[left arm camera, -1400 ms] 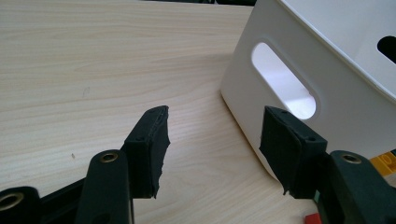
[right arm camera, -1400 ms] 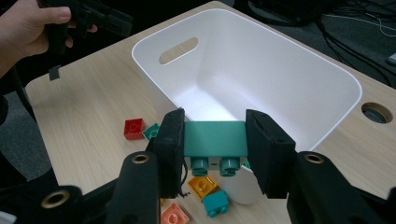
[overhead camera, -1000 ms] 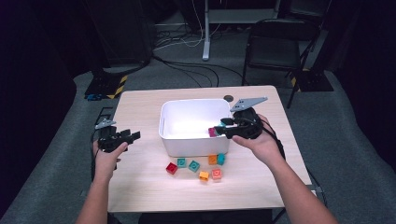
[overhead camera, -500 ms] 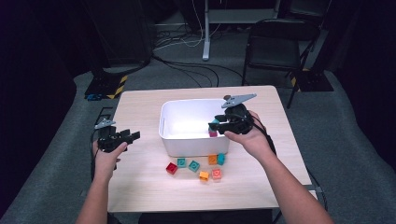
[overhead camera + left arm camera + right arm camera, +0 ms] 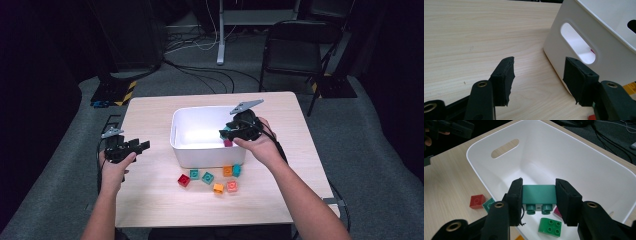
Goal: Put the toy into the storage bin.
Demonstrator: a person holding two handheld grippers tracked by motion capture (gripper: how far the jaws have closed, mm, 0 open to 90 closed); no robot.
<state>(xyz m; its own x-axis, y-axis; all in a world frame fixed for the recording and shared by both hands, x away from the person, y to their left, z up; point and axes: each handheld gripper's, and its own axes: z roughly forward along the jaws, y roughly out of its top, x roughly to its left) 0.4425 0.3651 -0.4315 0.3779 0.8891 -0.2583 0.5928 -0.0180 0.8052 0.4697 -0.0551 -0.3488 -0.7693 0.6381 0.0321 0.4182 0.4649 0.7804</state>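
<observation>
A white bin (image 5: 200,150) was set on the wooden table (image 5: 150,200), slightly far of its middle. Inside it, at the near right corner, a green rounded brick (image 5: 550,227) lay on the floor with its studs up, and a magenta brick (image 5: 557,212) was seen just beside it. The right gripper (image 5: 538,195) was held above the bin's right end, and a teal brick (image 5: 538,194) was clamped between its two pads, studs turned downward, directly over the green rounded brick and clear of the bin's floor. In the high view the same right gripper (image 5: 239,129) was placed over the bin's near right rim. The left gripper (image 5: 537,75) was held low near the table's left edge, well apart from the bin's left wall, with its jaws spread and nothing between them. On the table just near of the bin, loose bricks were scattered: a red brick (image 5: 184,180), two green ones, and orange ones (image 5: 218,188) further right.
</observation>
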